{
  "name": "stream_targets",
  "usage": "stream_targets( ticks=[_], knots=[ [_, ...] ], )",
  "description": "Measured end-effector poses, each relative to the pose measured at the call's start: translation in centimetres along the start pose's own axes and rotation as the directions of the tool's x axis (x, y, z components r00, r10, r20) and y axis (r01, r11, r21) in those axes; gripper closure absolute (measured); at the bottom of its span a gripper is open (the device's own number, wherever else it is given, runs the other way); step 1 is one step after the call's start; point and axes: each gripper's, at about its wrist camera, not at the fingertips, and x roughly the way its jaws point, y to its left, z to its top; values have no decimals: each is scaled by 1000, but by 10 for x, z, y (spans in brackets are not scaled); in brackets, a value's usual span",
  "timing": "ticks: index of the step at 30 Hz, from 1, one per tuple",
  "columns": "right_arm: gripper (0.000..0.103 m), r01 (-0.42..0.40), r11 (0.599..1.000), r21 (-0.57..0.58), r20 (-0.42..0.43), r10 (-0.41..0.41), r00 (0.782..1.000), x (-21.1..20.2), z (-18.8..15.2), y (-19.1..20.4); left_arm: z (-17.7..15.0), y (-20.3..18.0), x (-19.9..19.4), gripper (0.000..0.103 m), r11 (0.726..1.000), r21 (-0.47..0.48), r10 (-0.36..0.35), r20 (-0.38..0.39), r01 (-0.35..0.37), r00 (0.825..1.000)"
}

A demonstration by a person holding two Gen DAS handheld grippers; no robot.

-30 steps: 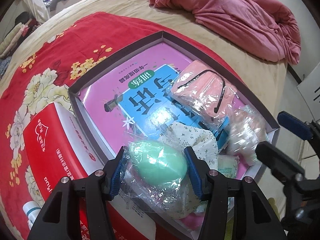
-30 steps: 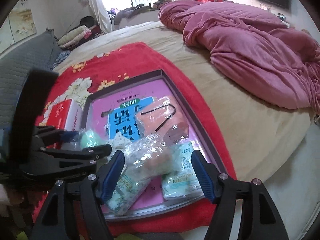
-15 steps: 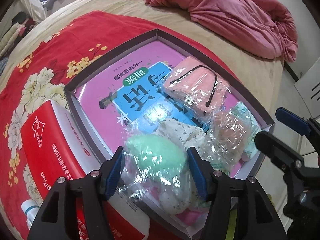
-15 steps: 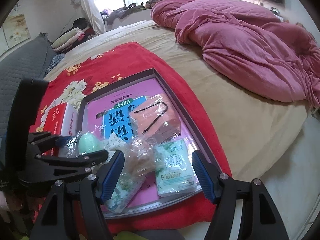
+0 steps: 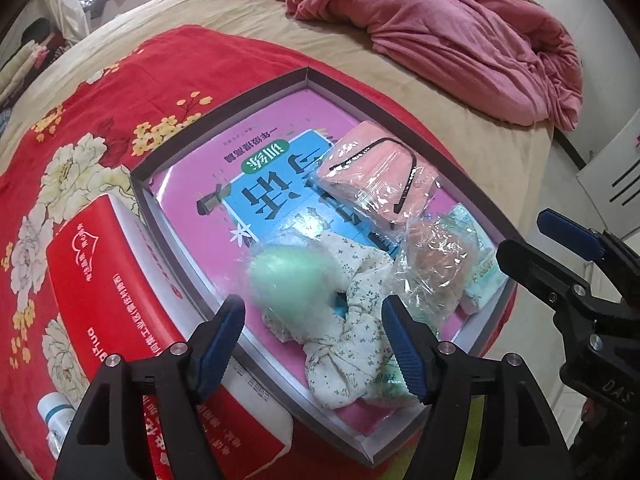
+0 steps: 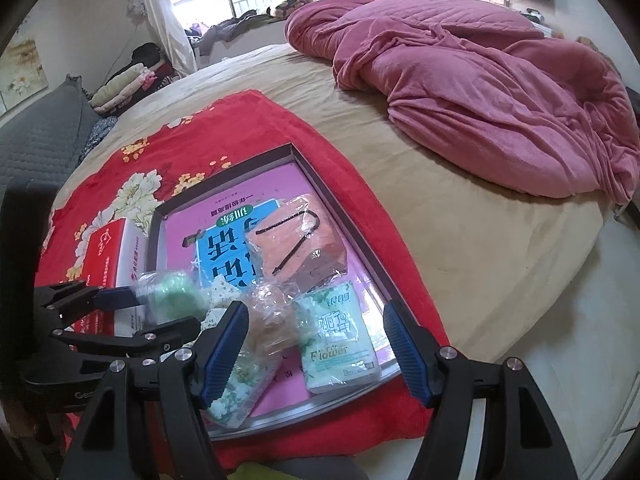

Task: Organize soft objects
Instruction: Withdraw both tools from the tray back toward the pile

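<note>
— Green foam, blurred inside its clear wrap, is seen just ahead of the left gripper [image 5: 312, 344], nearer its left finger: the green sponge egg [image 5: 290, 280]. Is it gripped?

— No. The jaws have just been opening, and the egg lies clear of both pads, over the near left part of the shallow box [image 5: 224, 100]. The placing step is judged to be closing out. The right gripper [image 6: 316, 350] is held spread too, with nothing pinched; a wrapped tan puff [image 6: 270, 326] lies just ahead of its left finger.

— What is called for next?

— A withdrawal of the left gripper without the crinkled wrap being snagged, it is judged; then a further soft item may be fetched or straightened.

— What is counted in the box?

— One pink workbook [image 5: 256, 184] as the floor layer. On it: one green egg, one floral scrunchie [image 5: 348, 336] between the left gripper's fingers, one tan puff ahead of its right finger, one bagged pink mask [image 5: 376, 176] farther ahead, and two green tissue packs, one [image 6: 340, 340] between the right gripper's fingers, the other [image 6: 234, 392] by its left finger.

— Outside the box?

— One red tissue box [image 5: 104, 276] to the left gripper's left, touching the box wall, and one small white bottle [image 5: 58, 424] near it.
</note>
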Motion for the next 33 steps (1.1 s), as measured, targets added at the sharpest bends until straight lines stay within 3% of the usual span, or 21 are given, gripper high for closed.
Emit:
stream_targets(
  ticks=[20,33],
  knots=[
    [34,31,999,-17,57,-30,998,-29,6,11,-7,10,-40,27,999,-39,0,82,3,997],
    [28,38,999,-16,93,-36,995,-54,6,25,-21,18,-79,25,998,-59,-7,149,16,989]
  ],
)
